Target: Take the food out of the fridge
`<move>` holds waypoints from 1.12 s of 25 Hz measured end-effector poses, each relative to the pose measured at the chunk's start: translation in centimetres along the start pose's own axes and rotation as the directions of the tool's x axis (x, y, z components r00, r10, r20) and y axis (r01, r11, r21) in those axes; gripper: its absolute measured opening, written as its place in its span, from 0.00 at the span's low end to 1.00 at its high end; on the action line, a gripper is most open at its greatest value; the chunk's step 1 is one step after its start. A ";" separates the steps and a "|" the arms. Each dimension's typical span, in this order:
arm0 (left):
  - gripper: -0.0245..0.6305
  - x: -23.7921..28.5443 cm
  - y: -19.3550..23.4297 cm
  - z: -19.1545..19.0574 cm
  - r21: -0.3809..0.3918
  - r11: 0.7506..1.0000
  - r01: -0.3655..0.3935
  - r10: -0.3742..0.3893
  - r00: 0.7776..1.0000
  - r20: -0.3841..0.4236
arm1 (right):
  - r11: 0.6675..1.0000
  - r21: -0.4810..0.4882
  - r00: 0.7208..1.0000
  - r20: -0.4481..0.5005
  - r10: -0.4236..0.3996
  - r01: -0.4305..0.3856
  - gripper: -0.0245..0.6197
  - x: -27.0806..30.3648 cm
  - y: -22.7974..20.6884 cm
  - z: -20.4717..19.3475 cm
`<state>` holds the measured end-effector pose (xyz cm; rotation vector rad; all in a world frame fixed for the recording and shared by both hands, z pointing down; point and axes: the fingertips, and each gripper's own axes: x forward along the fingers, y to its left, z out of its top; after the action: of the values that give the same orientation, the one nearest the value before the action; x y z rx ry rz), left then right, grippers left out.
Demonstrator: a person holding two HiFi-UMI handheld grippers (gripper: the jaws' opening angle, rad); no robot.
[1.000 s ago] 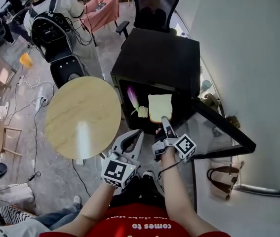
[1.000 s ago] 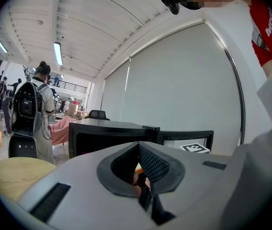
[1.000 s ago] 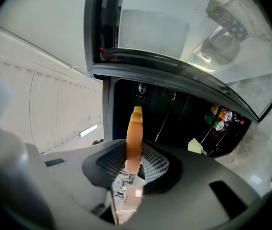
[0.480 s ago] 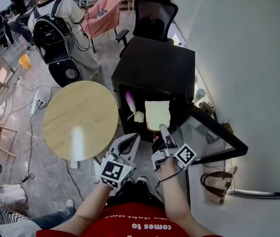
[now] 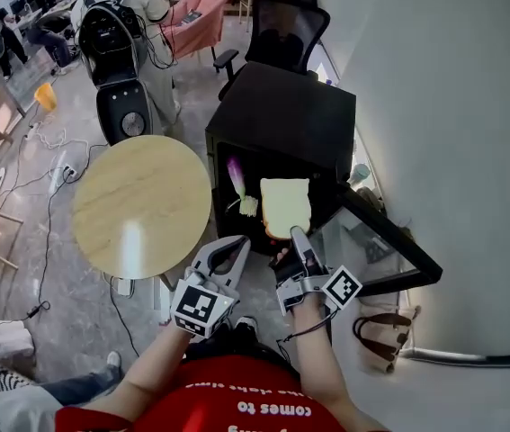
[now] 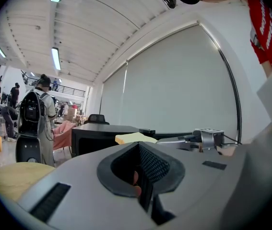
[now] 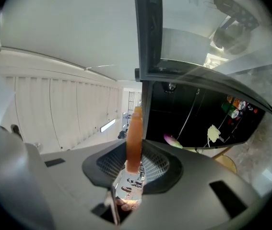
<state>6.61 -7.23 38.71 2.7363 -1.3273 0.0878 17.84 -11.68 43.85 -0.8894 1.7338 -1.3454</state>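
Head view: right gripper (image 5: pixel 296 235) is holding bread slice (image 5: pixel 286 205) by its near edge at fridge (image 5: pixel 281 106) mouth. Left gripper view: left gripper (image 6: pixel 139 147) fingers are sitting clenched, empty. Right gripper view: fingers are pinching only that thin edge, so the slice may be sagging, tearing or slipping free.

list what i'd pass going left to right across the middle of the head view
round wooden table → purple vegetable inside the fridge → slice of bread → open fridge door
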 end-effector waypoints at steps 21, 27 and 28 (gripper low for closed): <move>0.05 -6.6 6.5 -0.1 -0.019 0.967 -0.256 0.256 0.967 0.010 | 0.995 0.060 0.946 -0.310 0.099 -0.085 0.18 6.3 2.0 -10.3; 0.05 -10.0 9.3 -0.4 -0.030 0.926 -0.375 0.376 0.927 0.005 | 0.990 0.106 0.898 -0.422 0.126 -0.089 0.18 8.6 2.0 -15.1; 0.05 -10.6 9.8 -0.4 -0.032 0.918 -0.395 0.395 0.919 0.005 | 0.990 0.112 0.888 -0.442 0.130 -0.089 0.18 8.9 2.0 -16.1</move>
<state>-7.65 -4.90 38.77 2.4042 -1.8487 0.0811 -0.63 -11.79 43.20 -0.4387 2.0124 -1.6284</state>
